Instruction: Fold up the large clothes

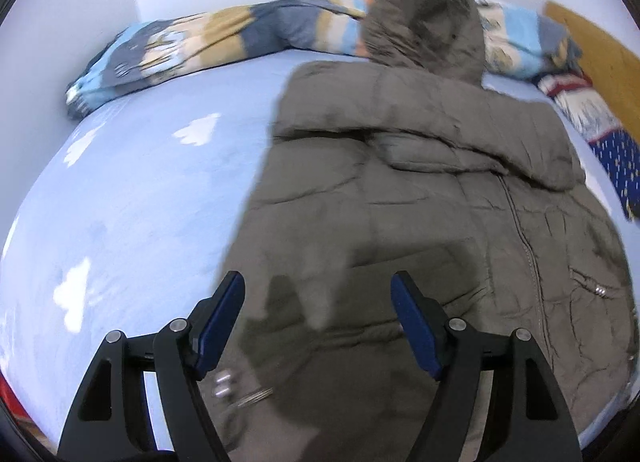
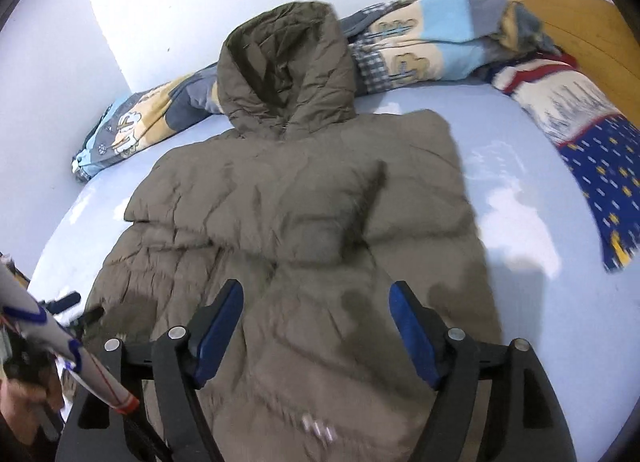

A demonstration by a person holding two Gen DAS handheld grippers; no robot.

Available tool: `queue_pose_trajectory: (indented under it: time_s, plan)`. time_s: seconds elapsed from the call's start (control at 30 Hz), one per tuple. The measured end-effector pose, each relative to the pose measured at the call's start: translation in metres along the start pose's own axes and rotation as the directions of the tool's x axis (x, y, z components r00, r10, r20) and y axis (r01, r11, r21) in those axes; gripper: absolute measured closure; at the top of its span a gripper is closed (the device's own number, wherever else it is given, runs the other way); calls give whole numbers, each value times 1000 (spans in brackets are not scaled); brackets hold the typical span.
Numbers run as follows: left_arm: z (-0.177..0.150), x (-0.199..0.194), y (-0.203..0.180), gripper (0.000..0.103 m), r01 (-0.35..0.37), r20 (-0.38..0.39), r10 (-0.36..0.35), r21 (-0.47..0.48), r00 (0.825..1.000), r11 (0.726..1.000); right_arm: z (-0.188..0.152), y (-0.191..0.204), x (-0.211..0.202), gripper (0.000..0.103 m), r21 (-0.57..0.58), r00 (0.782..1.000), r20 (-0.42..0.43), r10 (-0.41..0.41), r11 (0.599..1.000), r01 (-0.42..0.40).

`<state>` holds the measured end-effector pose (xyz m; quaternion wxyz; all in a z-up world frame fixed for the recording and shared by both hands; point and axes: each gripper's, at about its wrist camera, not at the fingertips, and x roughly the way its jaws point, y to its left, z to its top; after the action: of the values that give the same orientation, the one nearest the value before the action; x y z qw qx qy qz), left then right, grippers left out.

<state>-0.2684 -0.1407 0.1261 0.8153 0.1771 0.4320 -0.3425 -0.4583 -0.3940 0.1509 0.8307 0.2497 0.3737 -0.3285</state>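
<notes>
I see the olive padded coat spread flat on the light blue bed, hood at 12 o'clock, both sleeves folded across its chest. My right gripper hangs above the lower body of the coat, released, jaws apart with nothing between them. My left gripper hovers over the coat's hem edge at 6 o'clock, likewise released and empty. A patterned duvet lies along the wall at 11 o'clock; a starred blanket sits at 2 o'clock.
</notes>
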Motion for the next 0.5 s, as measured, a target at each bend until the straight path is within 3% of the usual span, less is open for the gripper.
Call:
queue_pose_trajectory:
  time_s: [0.23, 0.3, 0.4, 0.5]
  plan:
    - [-55, -29, 97, 29, 76, -10, -80, -216, 997, 973, -88, -78, -68, 19, 146, 998, -5, -64, 987, 64]
    - [-84, -30, 122, 29, 102, -24, -115, -304, 993, 947, -115, -106, -81, 19, 224, 998, -25, -65, 972, 69]
    - [-107, -32, 136, 29, 187, -28, -217, -413, 976, 891, -147, -138, -87, 19, 362, 999, -44, -12, 932, 27]
    - [-114, -31, 125, 29, 220, -33, -260, -436, 965, 873, -166, -155, -87, 19, 466, 998, -46, 40, 884, -14]
